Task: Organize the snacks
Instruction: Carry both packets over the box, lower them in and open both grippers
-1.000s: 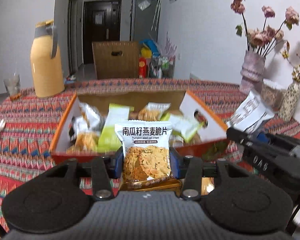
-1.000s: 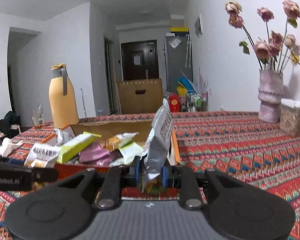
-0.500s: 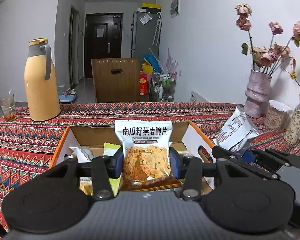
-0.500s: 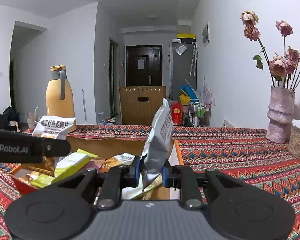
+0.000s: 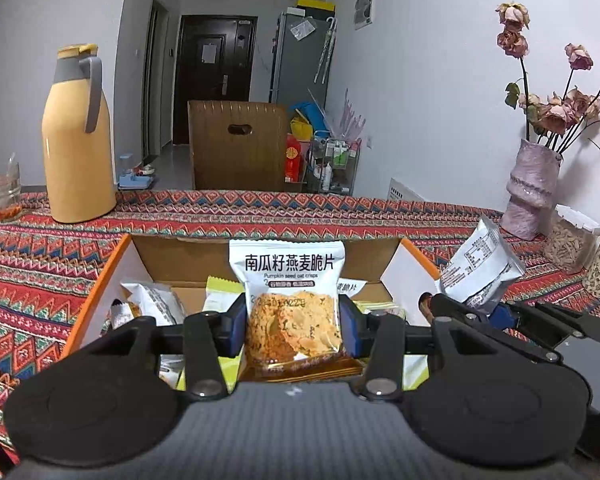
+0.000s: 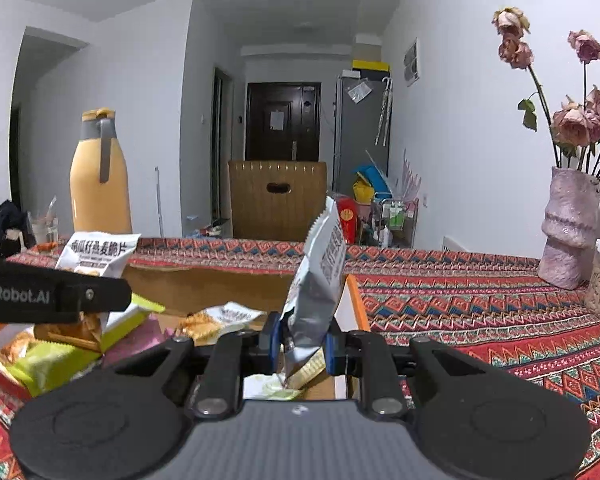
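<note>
Item one: my left gripper [image 5: 293, 326] clamps an upright oat crisp packet [image 5: 290, 296] above the open snack box [image 5: 112, 264]. Item two: my right gripper [image 6: 302, 346] pinches a silver packet [image 6: 320, 280] edge-on over the box's right wall.

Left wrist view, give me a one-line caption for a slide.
Left gripper grips an oat-crisp packet over the open snack box; right gripper holds a silver packet alongside.
</note>
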The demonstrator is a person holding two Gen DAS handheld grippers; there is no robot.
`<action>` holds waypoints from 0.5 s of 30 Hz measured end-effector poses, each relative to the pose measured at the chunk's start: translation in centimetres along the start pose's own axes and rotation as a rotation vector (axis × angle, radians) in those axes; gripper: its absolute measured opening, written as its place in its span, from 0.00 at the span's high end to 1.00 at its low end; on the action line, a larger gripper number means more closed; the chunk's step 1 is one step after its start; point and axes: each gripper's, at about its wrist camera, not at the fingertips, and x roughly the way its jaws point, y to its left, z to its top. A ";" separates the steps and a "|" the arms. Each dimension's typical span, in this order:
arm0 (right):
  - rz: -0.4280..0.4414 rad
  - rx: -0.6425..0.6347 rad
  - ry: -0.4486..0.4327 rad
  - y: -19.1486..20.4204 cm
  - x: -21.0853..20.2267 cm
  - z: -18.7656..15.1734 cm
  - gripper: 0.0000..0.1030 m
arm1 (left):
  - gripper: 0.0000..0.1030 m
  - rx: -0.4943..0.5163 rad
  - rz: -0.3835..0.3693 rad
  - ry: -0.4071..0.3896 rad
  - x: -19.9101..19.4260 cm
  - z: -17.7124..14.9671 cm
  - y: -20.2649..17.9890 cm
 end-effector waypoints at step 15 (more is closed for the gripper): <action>-0.018 -0.001 -0.001 0.0 -0.1 -0.8 0.28 | 0.00 -0.073 0.030 -0.045 -0.9 -0.3 1.6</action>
